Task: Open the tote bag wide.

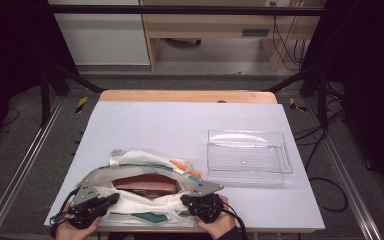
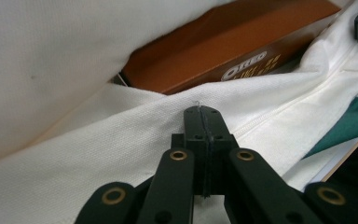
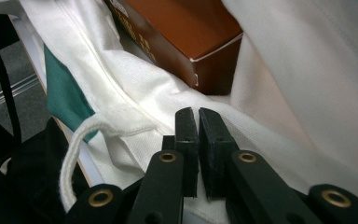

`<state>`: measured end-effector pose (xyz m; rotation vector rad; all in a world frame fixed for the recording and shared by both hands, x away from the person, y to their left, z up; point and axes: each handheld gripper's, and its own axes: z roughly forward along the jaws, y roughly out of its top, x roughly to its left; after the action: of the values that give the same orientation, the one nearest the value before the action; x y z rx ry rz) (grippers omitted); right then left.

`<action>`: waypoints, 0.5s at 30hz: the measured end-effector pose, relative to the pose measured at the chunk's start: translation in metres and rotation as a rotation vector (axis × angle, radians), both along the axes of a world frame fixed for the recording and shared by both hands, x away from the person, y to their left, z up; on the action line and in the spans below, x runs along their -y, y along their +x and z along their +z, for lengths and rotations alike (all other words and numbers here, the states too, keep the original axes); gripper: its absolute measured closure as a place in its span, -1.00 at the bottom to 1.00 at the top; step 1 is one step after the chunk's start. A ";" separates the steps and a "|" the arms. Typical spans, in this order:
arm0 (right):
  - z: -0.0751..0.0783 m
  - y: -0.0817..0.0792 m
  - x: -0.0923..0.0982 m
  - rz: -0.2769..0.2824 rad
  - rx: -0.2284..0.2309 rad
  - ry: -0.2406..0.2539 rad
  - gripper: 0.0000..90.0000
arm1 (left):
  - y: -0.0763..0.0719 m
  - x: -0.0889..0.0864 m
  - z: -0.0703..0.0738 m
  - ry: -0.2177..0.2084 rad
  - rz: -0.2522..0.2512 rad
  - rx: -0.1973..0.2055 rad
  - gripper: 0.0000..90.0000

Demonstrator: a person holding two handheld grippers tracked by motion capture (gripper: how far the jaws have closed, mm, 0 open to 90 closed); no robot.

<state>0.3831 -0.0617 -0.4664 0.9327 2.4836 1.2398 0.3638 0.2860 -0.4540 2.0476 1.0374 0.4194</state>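
White cloth bag (image 1: 145, 202) at the surface's (image 1: 180, 125) near edge, brown box (image 1: 145, 184) in its mouth; left gripper (image 1: 112, 198) and right gripper (image 1: 184, 199) fingers clenched on the bag's rim; clear tray (image 1: 247, 172) just right.

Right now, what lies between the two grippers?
The white cloth bag's open mouth, with a brown box inside, spans between left gripper and right gripper in the high view.
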 end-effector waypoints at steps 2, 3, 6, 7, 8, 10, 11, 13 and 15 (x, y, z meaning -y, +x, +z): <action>-0.002 0.000 0.000 0.000 -0.003 0.000 0.94 | 0.001 0.000 -0.001 0.000 0.002 -0.002 1.00; -0.003 0.001 0.000 -0.001 -0.003 0.000 0.94 | 0.001 0.000 -0.002 0.001 0.004 -0.005 1.00; -0.006 0.001 -0.001 -0.006 0.006 0.000 0.96 | 0.002 0.001 -0.004 0.013 0.006 -0.009 1.00; -0.008 0.001 -0.003 -0.009 0.016 -0.003 0.98 | 0.003 0.002 -0.006 0.022 0.009 -0.016 1.00; -0.008 0.001 -0.003 -0.009 0.019 -0.002 0.99 | 0.004 0.003 -0.008 0.030 0.010 -0.020 1.00; -0.008 0.001 -0.004 -0.015 0.015 -0.005 0.99 | 0.004 0.002 -0.007 0.025 0.009 -0.021 1.00; -0.007 0.001 -0.004 -0.009 0.009 -0.005 0.98 | 0.004 0.002 -0.007 0.025 0.009 -0.021 1.00; -0.002 0.002 -0.002 -0.008 -0.012 0.002 0.94 | 0.005 0.000 -0.005 -0.003 0.008 -0.024 1.00; 0.005 0.001 -0.001 -0.009 -0.010 -0.005 0.91 | 0.005 -0.003 -0.001 -0.045 0.010 -0.011 0.99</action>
<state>0.3843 -0.0609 -0.4611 0.9506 2.4865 1.2285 0.3685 0.2886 -0.4553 2.0075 1.0547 0.3869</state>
